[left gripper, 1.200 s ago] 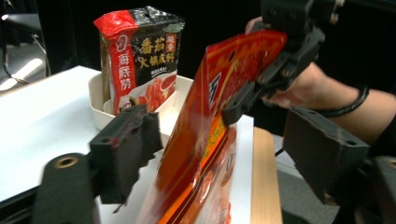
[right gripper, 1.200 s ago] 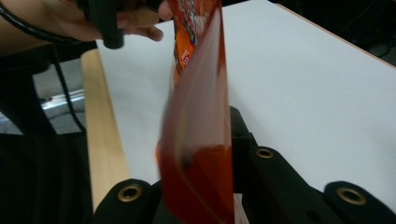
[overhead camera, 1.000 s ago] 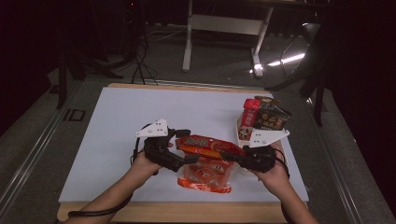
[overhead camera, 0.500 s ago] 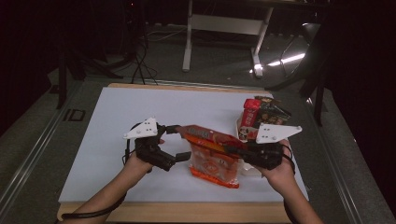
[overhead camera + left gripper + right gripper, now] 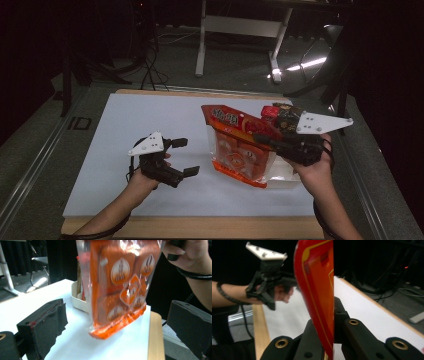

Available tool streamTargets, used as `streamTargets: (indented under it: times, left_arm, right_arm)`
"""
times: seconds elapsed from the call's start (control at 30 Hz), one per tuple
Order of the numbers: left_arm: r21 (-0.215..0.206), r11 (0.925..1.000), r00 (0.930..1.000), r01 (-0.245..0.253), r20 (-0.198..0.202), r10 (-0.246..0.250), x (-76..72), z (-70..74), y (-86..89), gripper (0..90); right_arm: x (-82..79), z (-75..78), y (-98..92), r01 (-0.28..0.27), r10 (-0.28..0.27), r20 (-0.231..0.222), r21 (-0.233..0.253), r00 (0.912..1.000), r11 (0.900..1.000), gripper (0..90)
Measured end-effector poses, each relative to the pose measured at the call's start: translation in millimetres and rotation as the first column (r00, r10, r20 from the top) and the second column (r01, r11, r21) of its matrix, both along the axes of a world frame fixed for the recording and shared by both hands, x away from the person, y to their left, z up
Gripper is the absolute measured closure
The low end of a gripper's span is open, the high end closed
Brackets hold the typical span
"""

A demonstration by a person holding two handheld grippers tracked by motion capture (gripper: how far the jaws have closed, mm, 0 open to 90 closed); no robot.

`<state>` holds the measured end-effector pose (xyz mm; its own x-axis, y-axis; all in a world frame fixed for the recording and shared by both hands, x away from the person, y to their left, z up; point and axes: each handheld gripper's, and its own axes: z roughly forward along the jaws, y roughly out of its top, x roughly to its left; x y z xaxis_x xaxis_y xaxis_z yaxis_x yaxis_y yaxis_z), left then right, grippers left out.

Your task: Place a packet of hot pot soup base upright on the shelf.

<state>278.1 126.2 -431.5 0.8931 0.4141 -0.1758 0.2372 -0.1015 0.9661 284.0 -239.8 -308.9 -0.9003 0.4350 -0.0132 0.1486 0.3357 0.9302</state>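
Seen from above, the right gripper (image 5: 272,142), at centre right of the frame, is clamped on the top edge of an orange snack bag (image 5: 239,147), which hangs lifted and tilted above the white table (image 5: 125,120). The left gripper (image 5: 186,157), at lower left, has its jaws spread apart with nothing between them. A small white tray (image 5: 78,301) sits behind the bag.
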Motion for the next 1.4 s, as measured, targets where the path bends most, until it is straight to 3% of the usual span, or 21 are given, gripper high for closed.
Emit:
streamTargets:
  times: [0.33,0.63,0.8,1.1,1.4]
  left_arm:
    - [0.015,0.9972,0.9972,-0.073,-0.011,0.074,-8.9,-9.5,21.0,2.4]
    - [0.052,0.9932,0.9939,-0.104,-0.030,0.106,-21.9,-20.4,36.8,2.3]
    - [0.032,0.9916,0.9908,-0.125,-0.047,0.127,-30.5,-28.0,46.3,2.3]
    - [0.070,0.9855,0.9864,-0.155,-0.045,0.158,-36.5,-43.0,51.5,2.3]
    - [0.061,0.9884,0.9882,-0.140,-0.055,0.143,-36.3,-56.9,49.1,1.7]
  right_arm:
    - [5.4,32.1,-27.3,0.070,-0.072,0.047,0.040,0.9963,0.997,90.0]
    - [9.7,42.6,-57.7,0.159,-0.162,0.057,0.042,0.9852,0.986,90.0]
    - [9.5,42.1,-72.6,0.189,-0.191,0.056,0.043,0.9799,0.981,90.0]
    - [11.6,28.6,-92.8,0.235,-0.235,0.020,0.040,0.9717,0.971,90.0]
    - [15.4,10.8,-97.9,0.244,-0.244,-0.011,0.029,0.9698,0.969,90.0]
